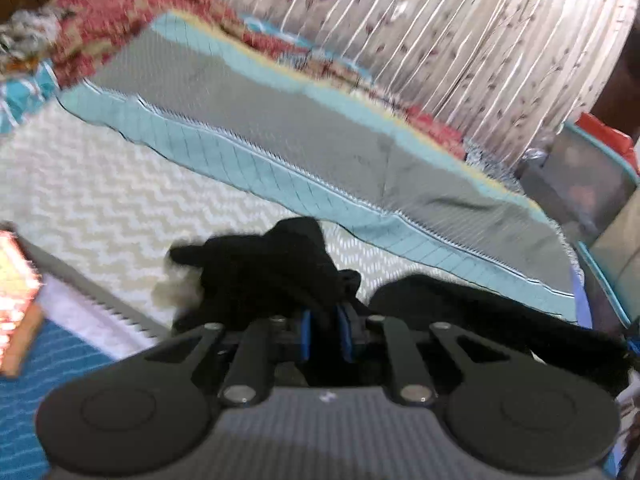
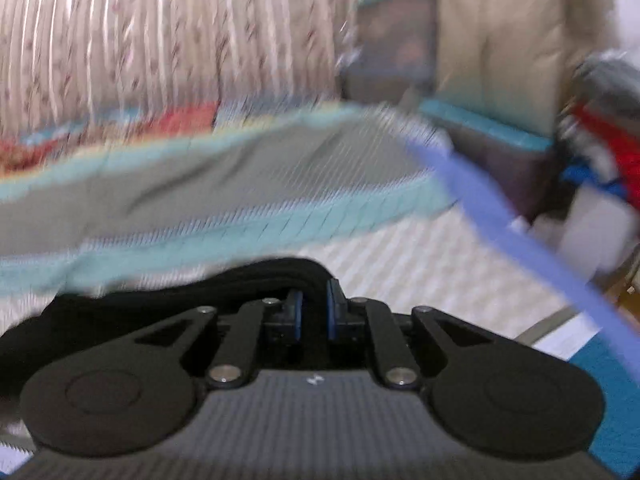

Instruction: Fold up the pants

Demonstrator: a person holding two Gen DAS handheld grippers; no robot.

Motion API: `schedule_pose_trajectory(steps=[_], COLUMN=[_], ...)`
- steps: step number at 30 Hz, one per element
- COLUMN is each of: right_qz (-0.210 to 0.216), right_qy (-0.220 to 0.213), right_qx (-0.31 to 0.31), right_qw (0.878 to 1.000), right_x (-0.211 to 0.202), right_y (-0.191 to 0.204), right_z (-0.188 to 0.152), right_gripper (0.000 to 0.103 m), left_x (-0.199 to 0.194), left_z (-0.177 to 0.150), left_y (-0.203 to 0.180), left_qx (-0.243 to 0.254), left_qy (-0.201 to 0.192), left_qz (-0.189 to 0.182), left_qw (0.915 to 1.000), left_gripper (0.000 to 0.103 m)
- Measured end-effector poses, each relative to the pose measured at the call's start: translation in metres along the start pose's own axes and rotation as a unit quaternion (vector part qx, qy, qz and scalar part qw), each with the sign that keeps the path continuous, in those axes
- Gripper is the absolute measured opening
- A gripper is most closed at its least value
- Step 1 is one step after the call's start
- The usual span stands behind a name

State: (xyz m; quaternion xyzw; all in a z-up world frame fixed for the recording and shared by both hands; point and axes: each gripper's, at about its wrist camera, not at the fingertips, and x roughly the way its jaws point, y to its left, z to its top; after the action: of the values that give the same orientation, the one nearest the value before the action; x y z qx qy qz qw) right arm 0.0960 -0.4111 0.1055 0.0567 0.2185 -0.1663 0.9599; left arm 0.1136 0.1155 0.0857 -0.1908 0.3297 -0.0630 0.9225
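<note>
the black pants (image 1: 280,272) are bunched on the white zigzag sheet (image 1: 100,192) of the bed, and both grippers hold them at the same time. in the left wrist view the left gripper (image 1: 326,330) is closed on a thick fold of the black cloth, which rises as a lump just in front of its blue pads. in the right wrist view the right gripper (image 2: 314,312) is also clamped on black cloth, here a flatter band with several layers, maybe the waist edge, but the blur makes it hard to say. i think the two holds are at two ends of one edge, so the cloth can be lifted and spread before the fold is made; the folding looks only at the start.

by count: one pair of pants, two grippers, each gripping it. behind the pants lies one grey blanket with teal border (image 1: 280,120), flat along the bed, further one red flower blanket (image 1: 100,20), and one curtain (image 1: 440,20) at the back. on the right side some storage boxes (image 2: 400,40) stand, their number is not clear
</note>
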Motion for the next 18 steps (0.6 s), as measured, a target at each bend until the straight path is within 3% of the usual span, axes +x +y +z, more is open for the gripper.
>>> schedule_pose_trajectory(steps=[3, 5, 7, 10, 12, 13, 16, 18], right_qz=[-0.033, -0.054, -0.067, -0.074, -0.09, -0.097, -0.1, -0.095], right_qy=[-0.025, -0.014, 0.024, 0.092, 0.074, 0.064, 0.07, 0.067], right_qx=[0.009, 0.009, 0.004, 0.001, 0.001, 0.003, 0.021, 0.048], right_qw=[0.999, 0.998, 0.997, 0.993, 0.993, 0.993, 0.992, 0.992], right_x=[-0.026, -0.03, -0.023, -0.012, -0.024, -0.03, -0.039, -0.048], right_y=[-0.035, -0.054, -0.066, -0.075, -0.079, -0.083, -0.093, -0.101], right_z=[0.009, 0.006, -0.005, -0.027, -0.04, -0.045, -0.054, -0.057], right_gripper=[0.014, 0.016, 0.019, 0.031, 0.054, 0.058, 0.061, 0.06], left_x=[-0.033, -0.041, -0.041, -0.042, -0.056, -0.065, -0.081, -0.081], left_z=[-0.018, -0.034, -0.056, -0.079, -0.083, -0.08, -0.062, -0.053], left_y=[0.014, 0.022, 0.03, 0.043, 0.053, 0.06, 0.074, 0.075], left_qx=[0.002, 0.009, 0.015, 0.004, -0.002, -0.009, -0.035, -0.028], left_qy=[0.014, 0.043, 0.084, 0.134, 0.119, 0.106, 0.068, 0.055], left_qz=[-0.007, -0.006, 0.008, 0.044, 0.068, 0.078, 0.095, 0.1], left_qw=[0.9999, 0.999, 0.9963, 0.9899, 0.9906, 0.9913, 0.9925, 0.993], left_gripper=[0.013, 0.015, 0.02, 0.021, 0.022, 0.023, 0.026, 0.033])
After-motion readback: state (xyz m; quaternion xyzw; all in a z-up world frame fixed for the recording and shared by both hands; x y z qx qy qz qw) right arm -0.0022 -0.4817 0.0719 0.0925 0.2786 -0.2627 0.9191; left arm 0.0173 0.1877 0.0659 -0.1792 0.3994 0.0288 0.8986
